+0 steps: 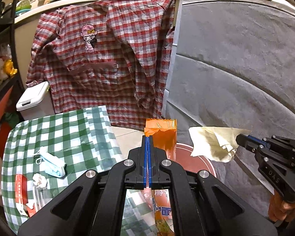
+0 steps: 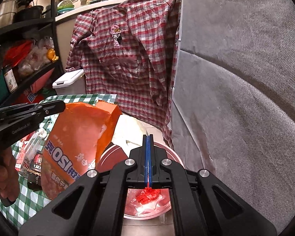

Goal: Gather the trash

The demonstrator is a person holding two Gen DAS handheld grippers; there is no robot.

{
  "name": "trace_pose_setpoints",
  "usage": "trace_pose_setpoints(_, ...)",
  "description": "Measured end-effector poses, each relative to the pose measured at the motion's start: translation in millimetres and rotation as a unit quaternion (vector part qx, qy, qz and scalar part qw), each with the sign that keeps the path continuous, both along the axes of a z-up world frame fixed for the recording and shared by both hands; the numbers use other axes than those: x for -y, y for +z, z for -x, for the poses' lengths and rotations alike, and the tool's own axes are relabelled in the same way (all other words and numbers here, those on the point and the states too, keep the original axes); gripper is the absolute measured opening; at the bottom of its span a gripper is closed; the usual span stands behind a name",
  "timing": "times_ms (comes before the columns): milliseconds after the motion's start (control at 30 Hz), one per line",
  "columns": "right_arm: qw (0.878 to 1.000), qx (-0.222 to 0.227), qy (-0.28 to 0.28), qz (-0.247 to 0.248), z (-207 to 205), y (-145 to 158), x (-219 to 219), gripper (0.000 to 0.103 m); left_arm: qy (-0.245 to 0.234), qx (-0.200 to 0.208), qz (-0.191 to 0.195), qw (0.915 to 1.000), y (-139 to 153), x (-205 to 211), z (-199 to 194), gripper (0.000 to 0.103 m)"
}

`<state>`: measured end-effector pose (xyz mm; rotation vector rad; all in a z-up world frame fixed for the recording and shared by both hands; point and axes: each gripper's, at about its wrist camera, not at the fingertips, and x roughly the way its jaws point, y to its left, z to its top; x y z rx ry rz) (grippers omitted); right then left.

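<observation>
Closest to us in the left wrist view, our left gripper (image 1: pixel 148 137) has its blue pads pressed together on the torn top of an orange snack bag (image 1: pixel 163 135), which hangs down past the fingers. In the right wrist view the same bag (image 2: pixel 76 147) dangles beside the red bin (image 2: pixel 116 153), with printed lettering on its face.

Behind everything, a grey cloth (image 1: pixel 236 68) covers the wall on the right, and a red plaid shirt (image 1: pixel 108 55) hangs from the counter edge. Below it the desk (image 1: pixel 68 129), under a green checked cover, carries leftover litter. The red bin (image 1: pixel 188 153) sits on the floor just beside the desk; in the right wrist view we see crumpled red wrapping (image 2: pixel 148 194) and something pale lying inside it.

Our right gripper (image 1: pixel 238 140) is clamped on a crumpled sheet of lined paper (image 1: pixel 214 143), held above the bin's far rim. In its own view the right gripper (image 2: pixel 148 137) shows its pads closed, the paper (image 2: pixel 127 131) pale beyond them.

On the desk lie a folded blue face mask (image 1: pixel 52 165), a red carton (image 1: pixel 21 192) and a small white tissue ball (image 1: pixel 39 180), near one another.
</observation>
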<state>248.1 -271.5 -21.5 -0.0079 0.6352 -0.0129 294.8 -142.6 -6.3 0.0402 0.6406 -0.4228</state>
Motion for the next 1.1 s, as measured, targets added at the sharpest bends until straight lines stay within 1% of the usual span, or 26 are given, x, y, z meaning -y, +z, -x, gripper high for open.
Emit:
trace_pose_setpoints(267, 1.0, -0.013, -0.004, -0.006, -9, -5, 2, 0.001, 0.0, -0.015, -0.003, 0.9999, -11, 10, -14, 0.0)
trace_pose_setpoints(400, 1.0, -0.017, -0.008, -0.008, -11, -7, 3, 0.005, -0.008, -0.02, -0.002, 0.9998, -14, 15, -17, 0.001)
trace_pose_setpoints(433, 1.0, -0.021, -0.009, -0.01, -12, -8, 4, 0.008, -0.01, -0.021, -0.002, 0.9997, -16, 16, -18, 0.002)
trace_pose_setpoints(467, 1.0, -0.026, -0.008, -0.013, -13, -9, 4, 0.018, -0.012, -0.022, -0.002, 0.9997, -17, 16, -19, 0.003)
trace_pose_setpoints(500, 0.999, -0.031, -0.007, -0.016, -14, -11, 4, 0.026, -0.016, -0.025, -0.004, 0.9996, -19, 17, -19, 0.009)
trace_pose_setpoints(533, 0.999, -0.035, -0.008, -0.014, -14, -13, 4, 0.039, -0.015, -0.025, -0.005, 0.9996, -20, 16, -19, 0.017)
trace_pose_setpoints(567, 0.999, -0.035, -0.009, -0.011, -14, -13, 3, 0.04, -0.012, -0.023, -0.004, 0.9997, -19, 15, -19, 0.019)
trace_pose_setpoints(667, 0.999, -0.033, -0.01, -0.01, -13, -13, 2, 0.04, -0.016, -0.024, 0.011, 0.9995, -15, 10, -19, 0.02)
trace_pose_setpoints(833, 0.999, -0.023, -0.015, -0.019, -12, -9, 3, 0.04, -0.012, -0.014, 0.017, 0.9997, -9, 2, -13, 0.02)
trace_pose_setpoints(967, 1.0, 0.003, -0.012, -0.015, -8, 0, -4, 0.04, -0.009, 0.0, 0.019, 0.9998, 0, -7, -6, 0.02)
trace_pose_setpoints(1100, 0.999, 0.031, -0.007, -0.024, -2, 11, -12, 0.04, -0.002, 0.015, 0.02, 0.9997, 10, -24, 4, 0.02)
